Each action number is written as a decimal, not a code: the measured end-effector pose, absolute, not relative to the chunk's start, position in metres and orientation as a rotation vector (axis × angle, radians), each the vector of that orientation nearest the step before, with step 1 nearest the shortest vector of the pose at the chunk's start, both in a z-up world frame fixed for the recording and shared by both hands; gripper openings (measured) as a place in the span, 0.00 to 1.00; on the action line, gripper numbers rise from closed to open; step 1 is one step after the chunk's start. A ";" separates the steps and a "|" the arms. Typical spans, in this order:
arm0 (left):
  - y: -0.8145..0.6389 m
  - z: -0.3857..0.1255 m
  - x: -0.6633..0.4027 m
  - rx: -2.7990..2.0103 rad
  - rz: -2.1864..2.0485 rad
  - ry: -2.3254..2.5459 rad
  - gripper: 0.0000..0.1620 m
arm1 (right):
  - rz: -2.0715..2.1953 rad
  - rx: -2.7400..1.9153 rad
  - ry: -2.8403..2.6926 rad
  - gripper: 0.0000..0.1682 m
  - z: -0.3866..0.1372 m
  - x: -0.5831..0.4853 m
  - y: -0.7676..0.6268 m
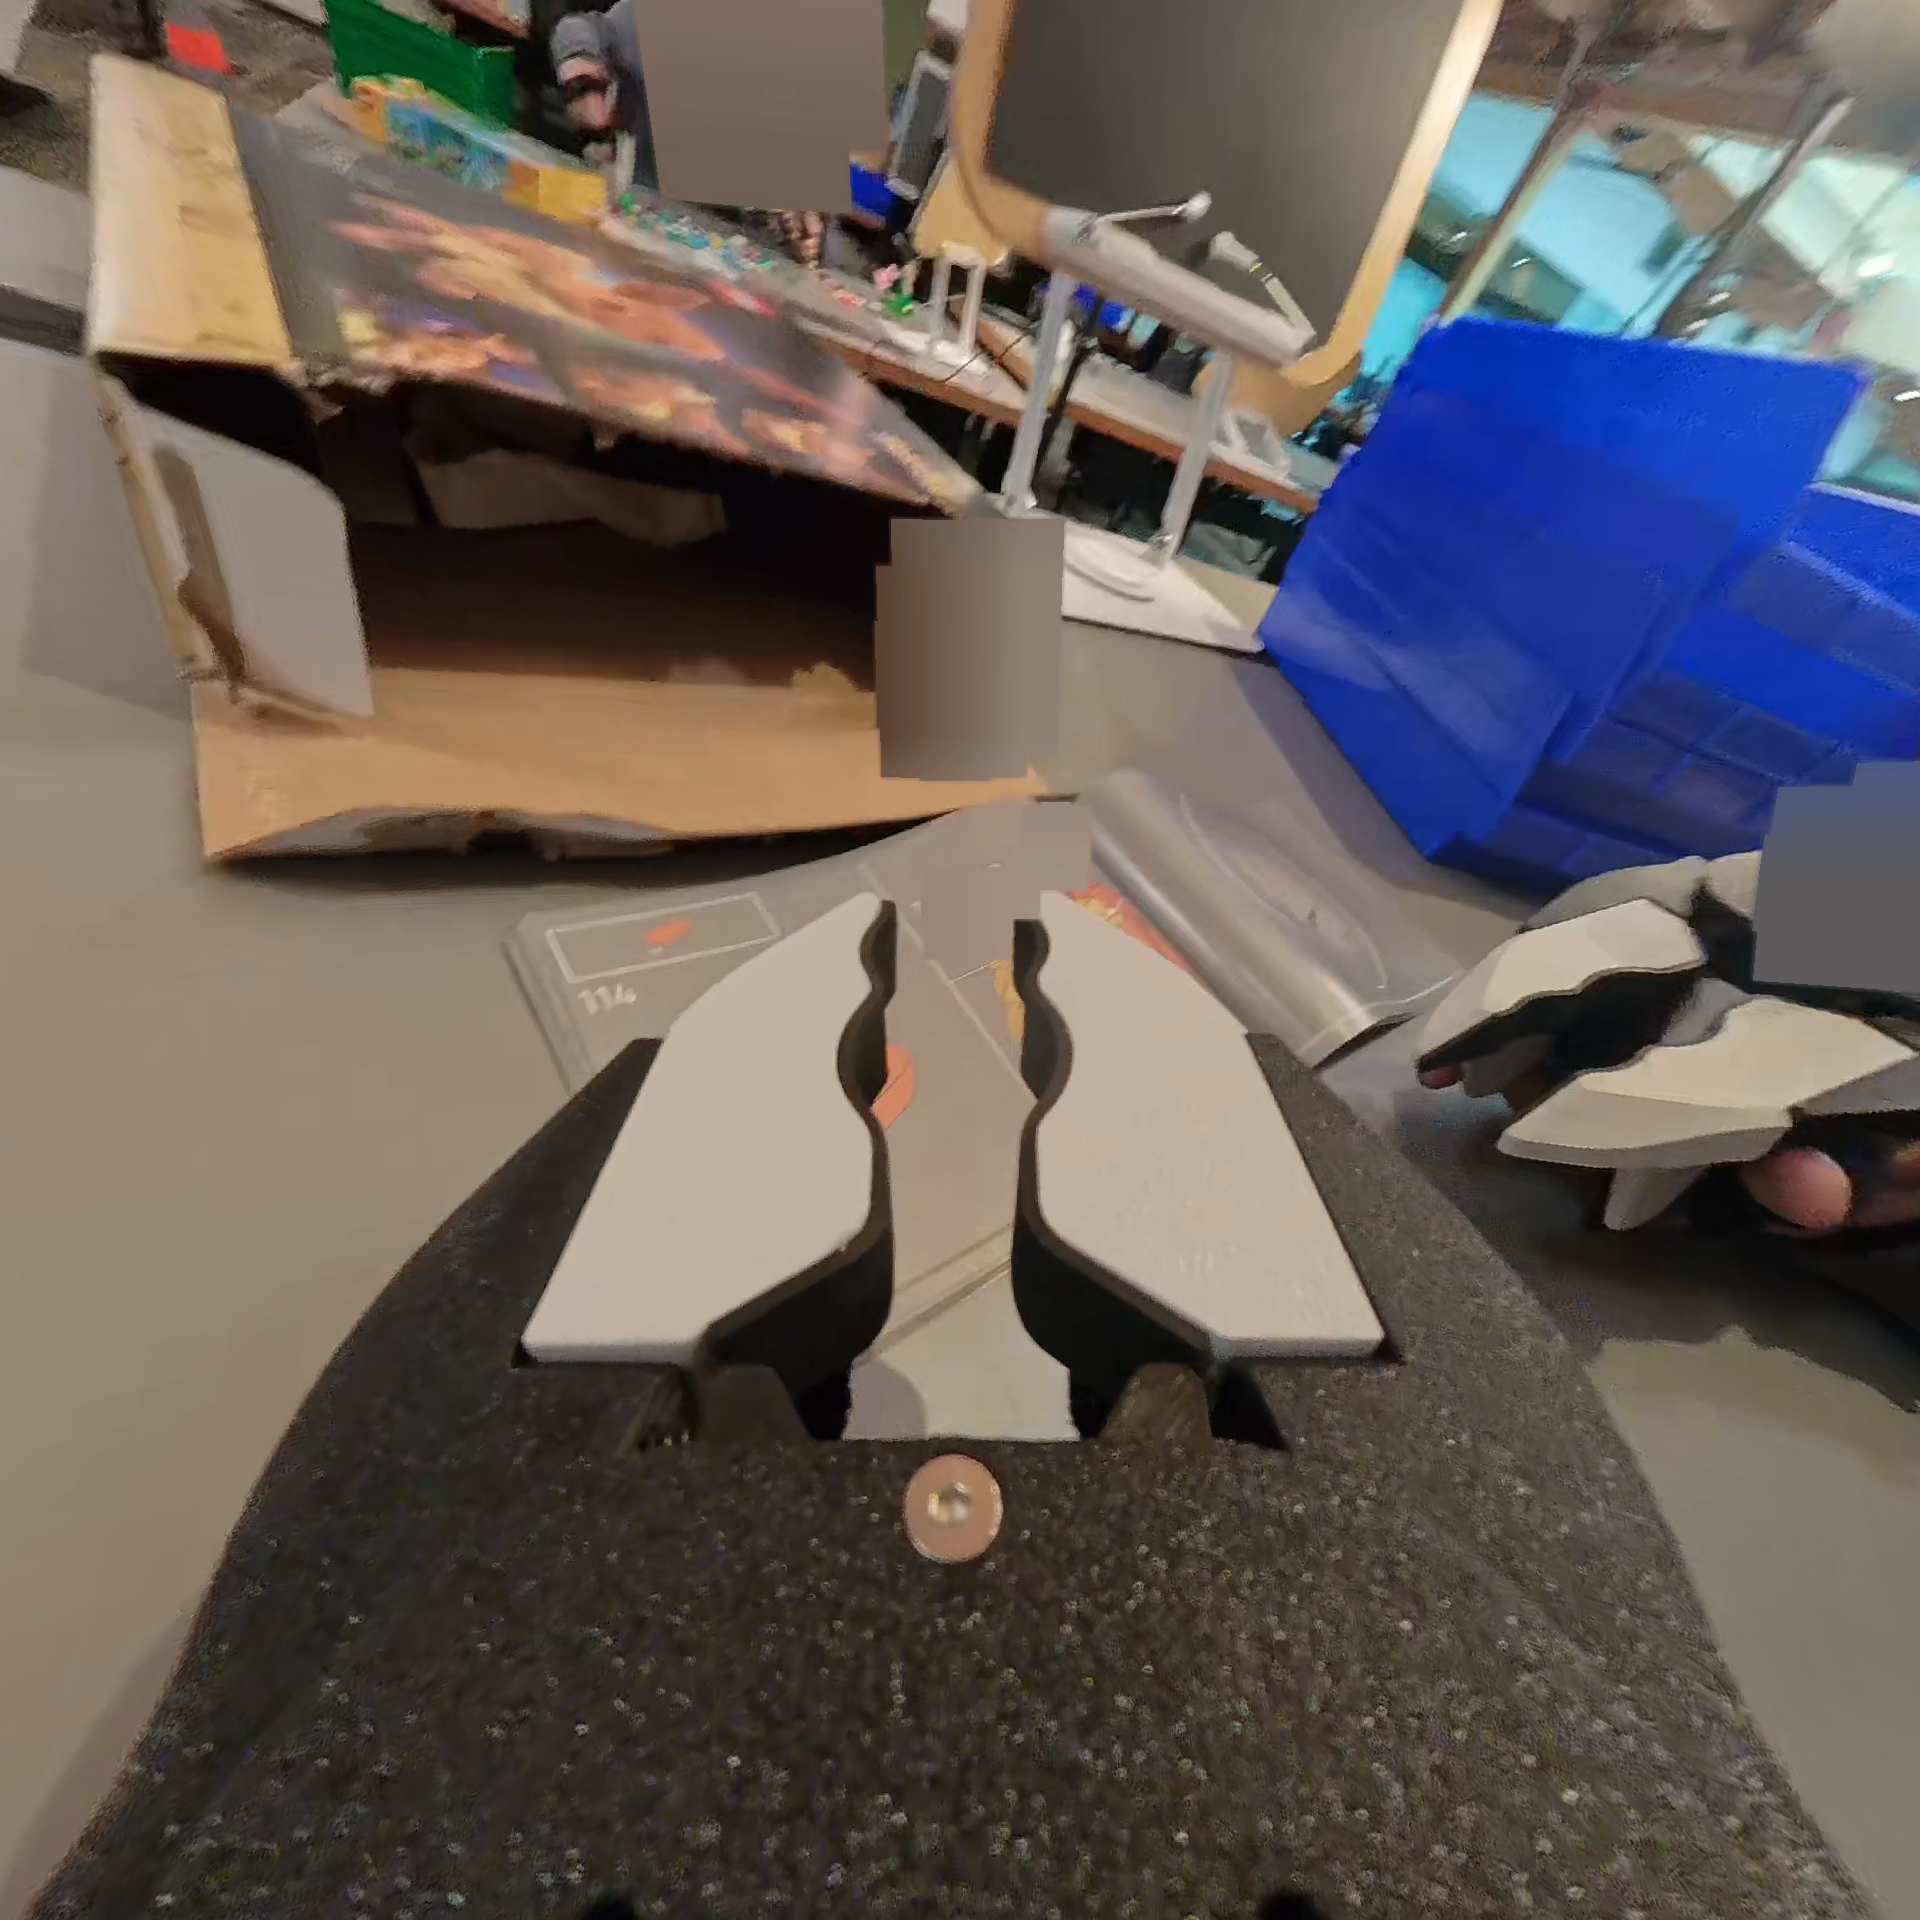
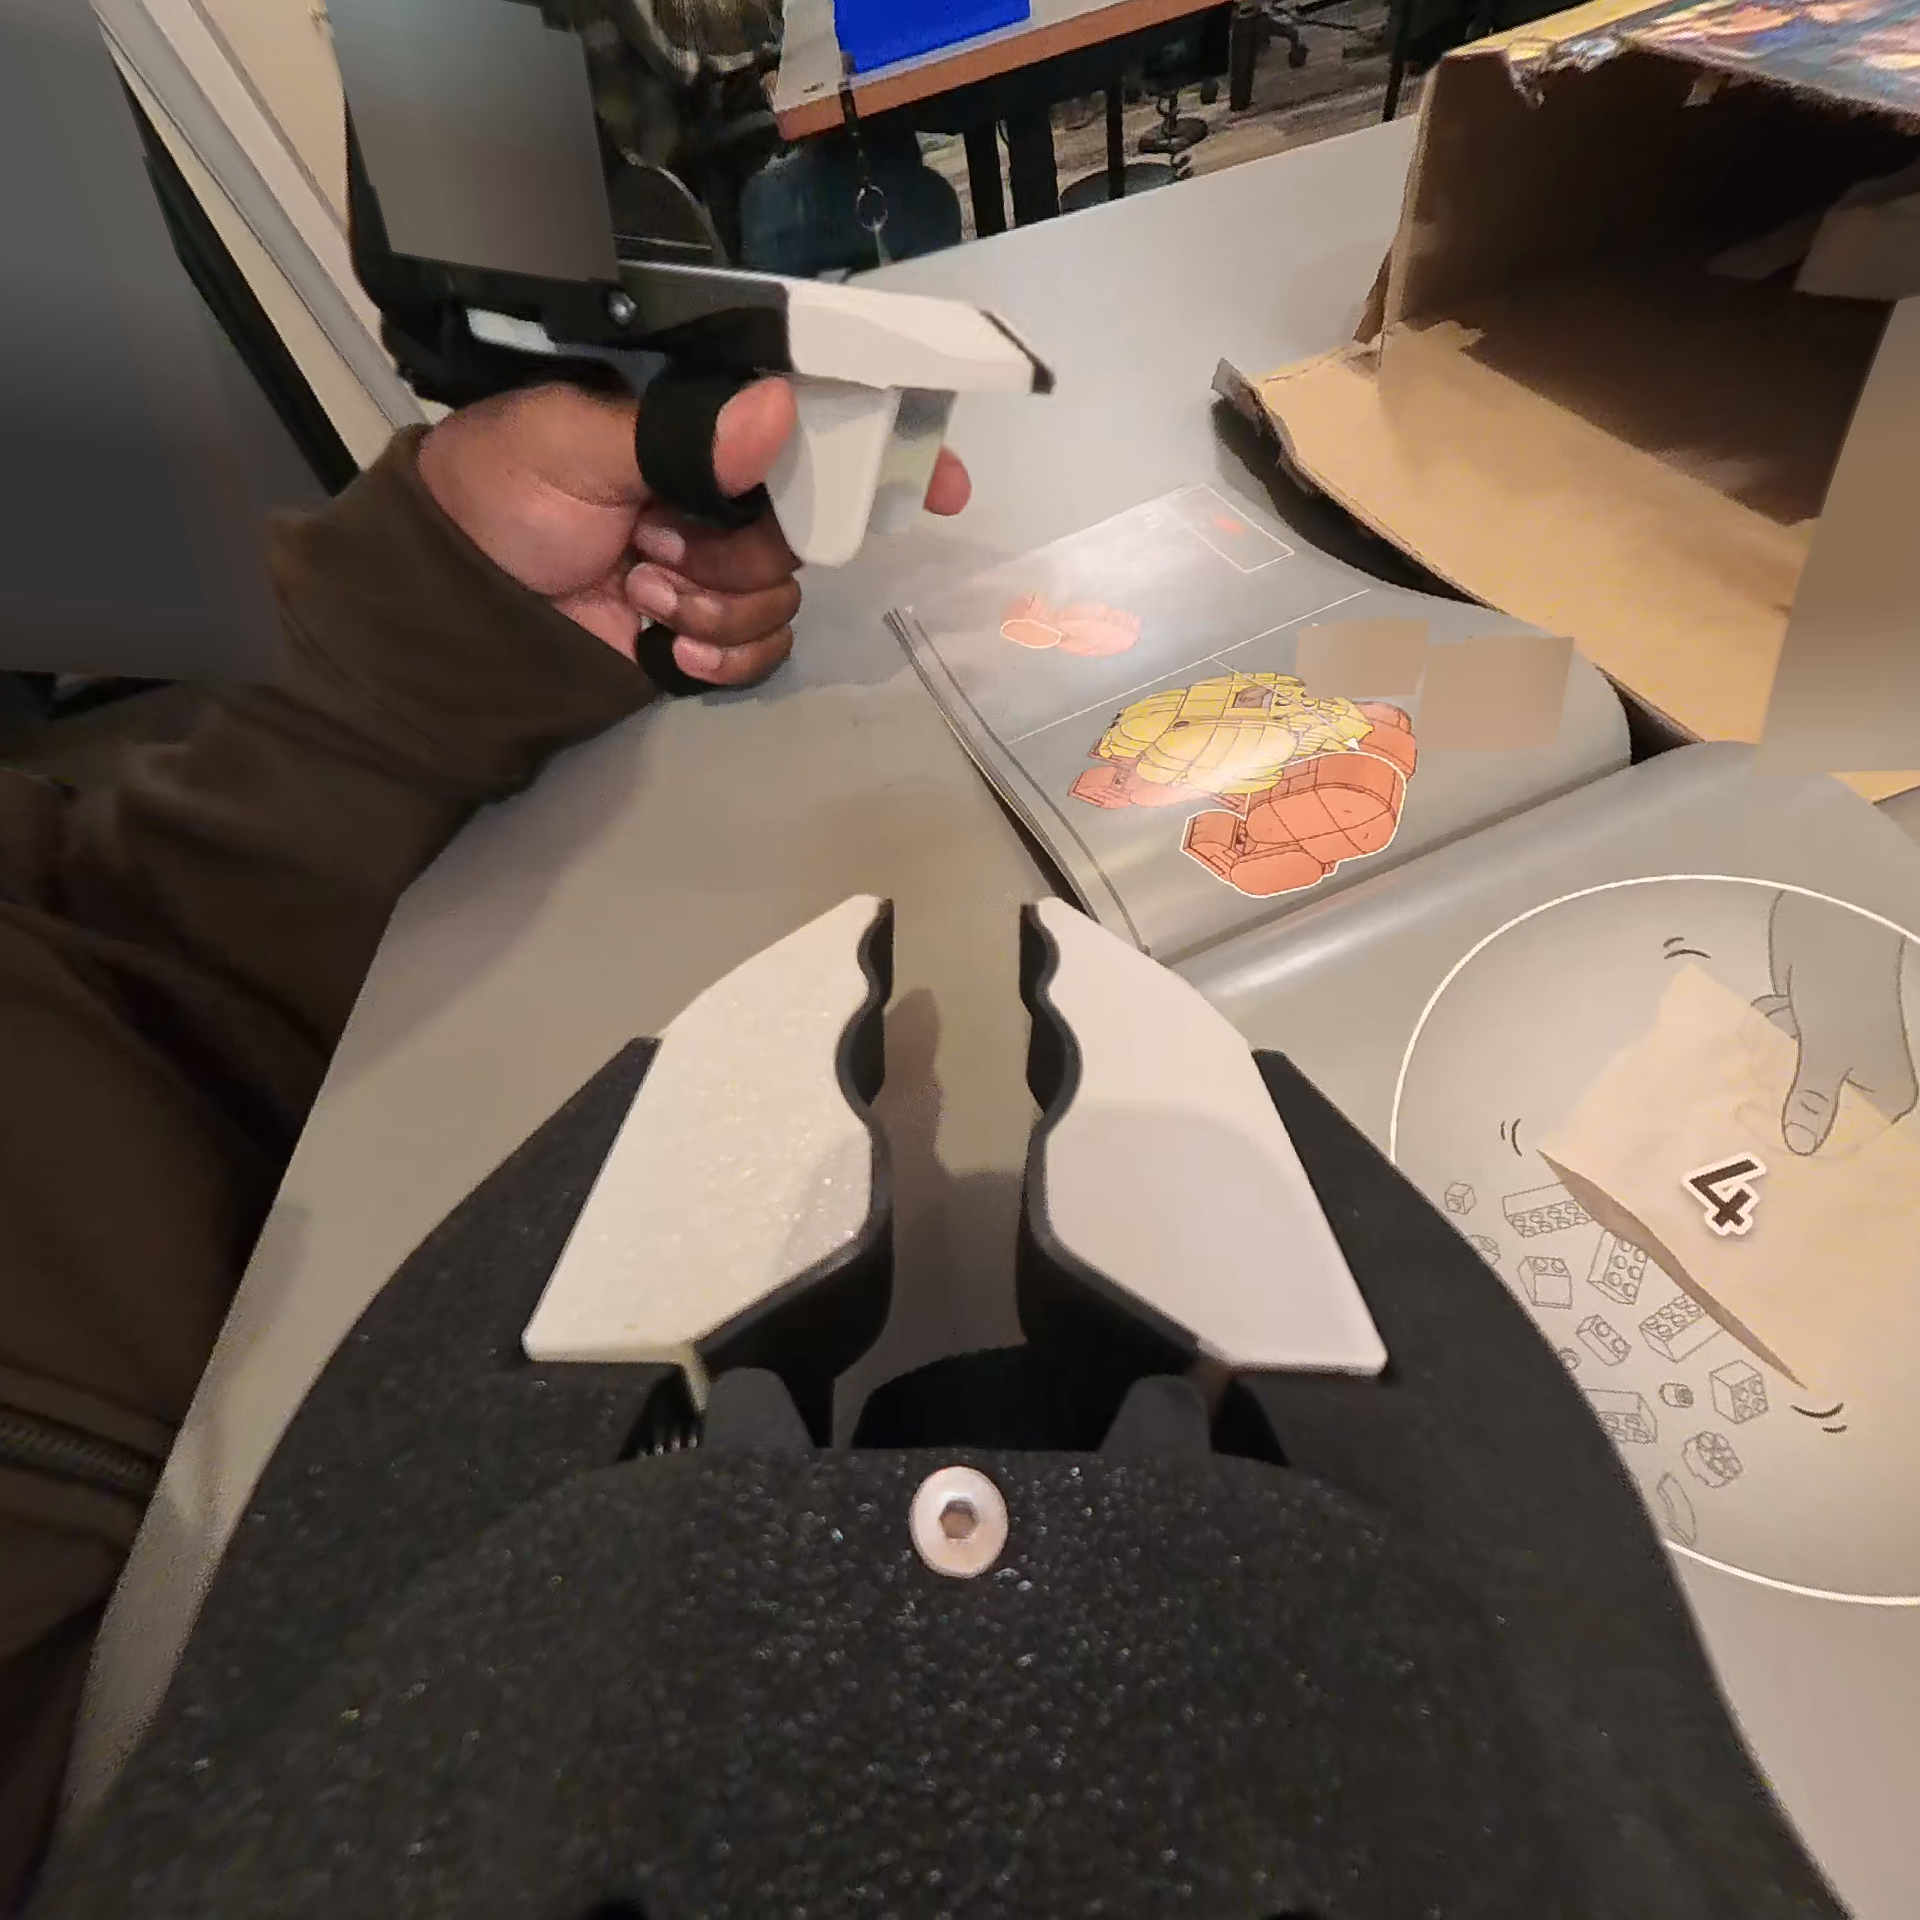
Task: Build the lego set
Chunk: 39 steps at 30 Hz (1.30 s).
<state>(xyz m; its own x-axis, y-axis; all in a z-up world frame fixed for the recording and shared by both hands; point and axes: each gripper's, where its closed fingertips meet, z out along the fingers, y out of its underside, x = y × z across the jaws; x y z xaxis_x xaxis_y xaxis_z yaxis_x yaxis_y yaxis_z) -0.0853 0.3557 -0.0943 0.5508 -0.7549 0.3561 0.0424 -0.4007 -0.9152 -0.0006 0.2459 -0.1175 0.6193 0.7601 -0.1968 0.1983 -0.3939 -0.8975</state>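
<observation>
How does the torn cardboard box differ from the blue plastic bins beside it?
The torn brown cardboard box lies on its side with its open end facing the camera and ragged flaps; the stacked blue plastic bins look intact. The box carries a colourful printed picture on its upper face; the bins are plain blue. Both rest on the grey table, beyond the open instruction booklet.

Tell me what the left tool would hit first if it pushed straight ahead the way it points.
Probably the open instruction booklet lying on the table just beyond the left tool; if it passed above the pages, the torn cardboard box comes next. Height is hard to judge.
</observation>
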 end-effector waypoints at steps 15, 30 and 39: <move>0.350 -0.078 -0.099 -1.661 -1.032 0.508 0.17 | 0.748 -1.905 -0.728 0.13 -0.115 0.003 0.249; 0.349 -0.077 -0.100 -1.656 -1.043 0.503 0.17 | 0.733 -1.922 -0.741 0.12 -0.118 0.002 0.250; 0.350 -0.078 -0.100 -1.663 -1.028 0.497 0.17 | 0.727 -1.924 -0.742 0.12 -0.119 0.002 0.250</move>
